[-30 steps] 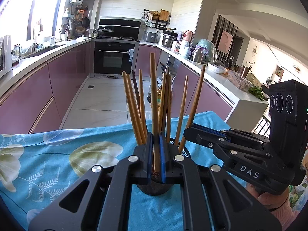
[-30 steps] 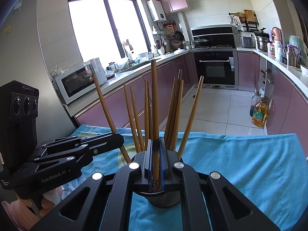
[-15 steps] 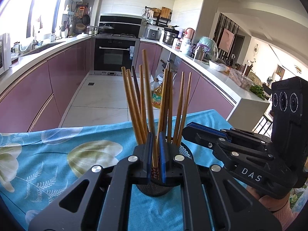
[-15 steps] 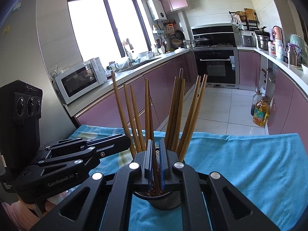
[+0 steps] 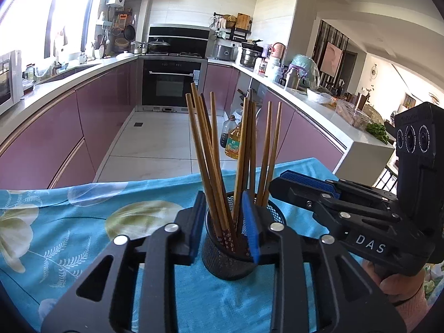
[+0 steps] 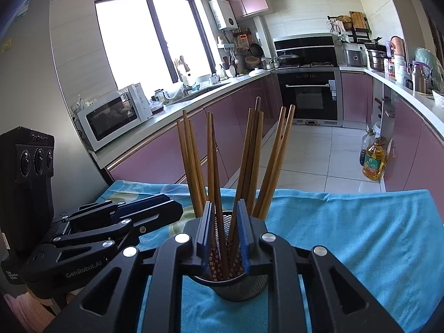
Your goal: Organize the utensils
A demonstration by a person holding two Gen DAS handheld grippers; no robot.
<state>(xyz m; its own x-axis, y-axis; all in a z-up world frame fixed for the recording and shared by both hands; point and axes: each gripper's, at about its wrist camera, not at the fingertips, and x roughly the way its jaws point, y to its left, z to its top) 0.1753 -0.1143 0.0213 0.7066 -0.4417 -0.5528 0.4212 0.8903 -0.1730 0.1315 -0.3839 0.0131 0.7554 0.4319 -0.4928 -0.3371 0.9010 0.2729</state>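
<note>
Black grippers, silver screws, blue-padded fingers [image 5: 251, 222]; white "DAS", "GenRobot.AI" lettering; pink sleeve [image 5: 413, 305].

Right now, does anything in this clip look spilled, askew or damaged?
Nothing stands out. The chopsticks all stand in the upright mesh holder on the blue cloth, fanned loosely; both grippers' jaws are opening around them.

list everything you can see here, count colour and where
chopsticks: about a dozen, brown, standing in the holder
holder: one, black mesh, on the cloth
cloth: one, blue with pale flowers, covering the table
oil bottle: one, yellow, on the floor by the cabinets
microwave: one, white, on the counter
oven: one, black, far wall
left gripper: black, blue pads, jaws opening around chopsticks
right gripper: same, jaws opening around chopsticks
</note>
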